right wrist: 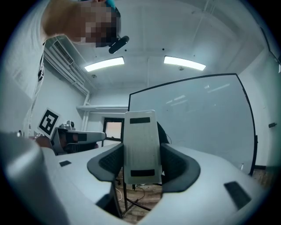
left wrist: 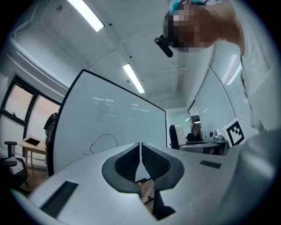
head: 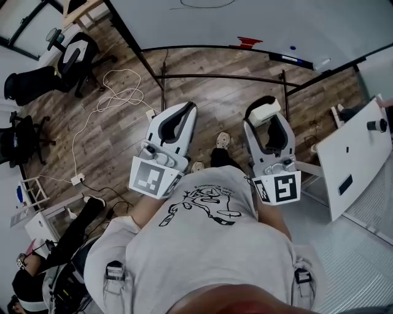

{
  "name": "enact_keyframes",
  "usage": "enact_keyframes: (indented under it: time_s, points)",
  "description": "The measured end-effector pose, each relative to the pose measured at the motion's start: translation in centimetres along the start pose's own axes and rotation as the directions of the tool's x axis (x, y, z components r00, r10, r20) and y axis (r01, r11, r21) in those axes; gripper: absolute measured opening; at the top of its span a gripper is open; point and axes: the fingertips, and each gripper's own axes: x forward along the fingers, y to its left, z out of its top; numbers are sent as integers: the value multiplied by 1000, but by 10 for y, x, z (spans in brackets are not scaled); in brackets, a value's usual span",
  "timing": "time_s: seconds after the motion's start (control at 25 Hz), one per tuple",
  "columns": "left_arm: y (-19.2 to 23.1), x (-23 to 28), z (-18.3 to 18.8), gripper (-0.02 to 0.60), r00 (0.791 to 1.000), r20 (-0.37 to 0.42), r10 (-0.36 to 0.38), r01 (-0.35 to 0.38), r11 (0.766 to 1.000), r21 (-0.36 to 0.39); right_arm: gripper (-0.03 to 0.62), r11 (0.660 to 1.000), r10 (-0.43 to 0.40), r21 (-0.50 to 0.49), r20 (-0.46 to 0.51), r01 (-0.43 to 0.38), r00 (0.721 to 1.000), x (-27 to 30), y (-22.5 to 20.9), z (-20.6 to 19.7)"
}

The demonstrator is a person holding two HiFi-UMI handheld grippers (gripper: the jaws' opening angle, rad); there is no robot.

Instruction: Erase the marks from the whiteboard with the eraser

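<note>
The whiteboard [head: 258, 18] stands ahead of me on a black frame, with a thin black curved mark [head: 202, 5] at its top edge in the head view. In the left gripper view that mark is a black loop [left wrist: 104, 141] low on the whiteboard [left wrist: 114, 118]. My right gripper [head: 265, 105] is shut on a white rectangular eraser [head: 264, 113], held upright between the jaws [right wrist: 140, 147]; the whiteboard [right wrist: 202, 118] lies beyond it. My left gripper [head: 186, 109] is shut and holds nothing, its fingertips touching [left wrist: 140, 148]. Both grippers hang short of the board, above the wooden floor.
The board's tray carries a red object [head: 249, 42] and markers [head: 290, 58]. A white table [head: 356, 153] stands at the right. Office chairs [head: 73, 52] and a loose white cable [head: 116, 92] are at the left. One person sits low at the left [head: 37, 270], another at a desk [left wrist: 194, 132].
</note>
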Motion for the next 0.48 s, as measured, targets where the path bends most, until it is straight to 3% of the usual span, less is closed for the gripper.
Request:
enact_keyframes:
  time_s: [0.48]
  points:
    - [4, 143, -1, 28, 1000, -10, 10, -10, 999, 43, 259, 999, -5, -33, 8, 5, 1000, 56, -134, 3]
